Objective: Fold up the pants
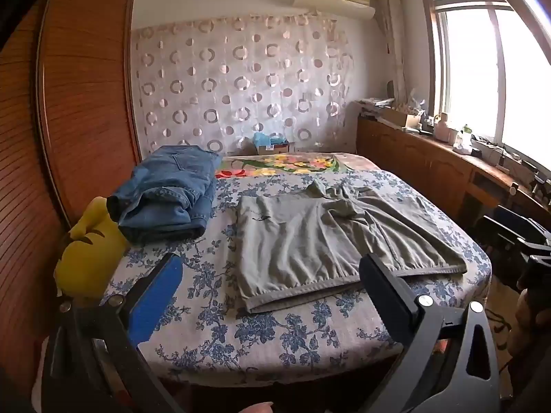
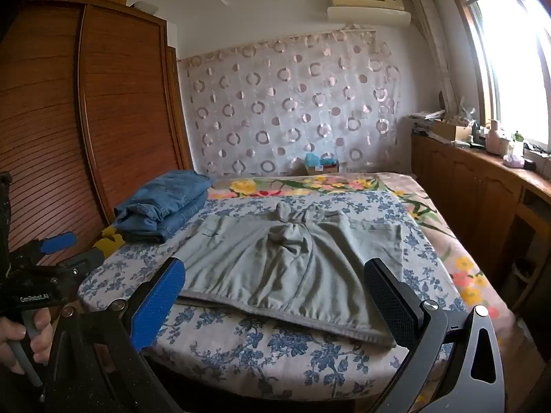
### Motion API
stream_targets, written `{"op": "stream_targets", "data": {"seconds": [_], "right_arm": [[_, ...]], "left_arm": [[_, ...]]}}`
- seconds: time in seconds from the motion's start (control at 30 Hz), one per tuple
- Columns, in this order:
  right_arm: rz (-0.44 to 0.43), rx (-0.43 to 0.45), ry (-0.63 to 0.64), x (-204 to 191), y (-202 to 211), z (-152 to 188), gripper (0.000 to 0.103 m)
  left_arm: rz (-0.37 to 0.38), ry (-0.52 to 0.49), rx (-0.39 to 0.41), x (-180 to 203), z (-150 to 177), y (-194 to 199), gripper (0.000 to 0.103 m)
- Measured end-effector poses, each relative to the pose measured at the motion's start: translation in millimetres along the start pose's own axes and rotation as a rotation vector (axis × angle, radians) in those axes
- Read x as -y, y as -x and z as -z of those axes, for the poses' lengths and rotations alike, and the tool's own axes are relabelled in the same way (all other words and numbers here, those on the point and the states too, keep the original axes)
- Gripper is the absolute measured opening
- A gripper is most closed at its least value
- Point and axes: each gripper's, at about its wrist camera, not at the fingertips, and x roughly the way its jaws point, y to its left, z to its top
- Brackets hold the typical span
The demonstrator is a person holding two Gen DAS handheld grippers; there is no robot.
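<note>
Grey-green pants (image 1: 330, 241) lie spread on the blue-flowered sheet of the bed (image 1: 275, 337), waistband toward me; they also show in the right wrist view (image 2: 296, 268). My left gripper (image 1: 272, 275) is open and empty, hovering before the near bed edge, short of the waistband. My right gripper (image 2: 275, 285) is open and empty, just above the waistband's near edge. The left gripper (image 2: 58, 244) also shows at the left of the right wrist view, held by a hand.
Folded blue jeans (image 1: 168, 196) are stacked at the bed's left, next to a yellow plush toy (image 1: 89, 247). A wooden wardrobe (image 1: 79, 103) stands left. A low wooden cabinet (image 1: 430, 161) with clutter runs under the window on the right.
</note>
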Motion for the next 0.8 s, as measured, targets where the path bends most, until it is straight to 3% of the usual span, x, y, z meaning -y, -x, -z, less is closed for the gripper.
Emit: {"op": "stream_targets", "data": {"seconds": [0.8], "right_arm": [[0.006, 0.008, 0.008, -6, 2, 0, 0.103]], "left_arm": [[0.012, 0.017, 0.017, -1, -4, 10, 0.103]]}}
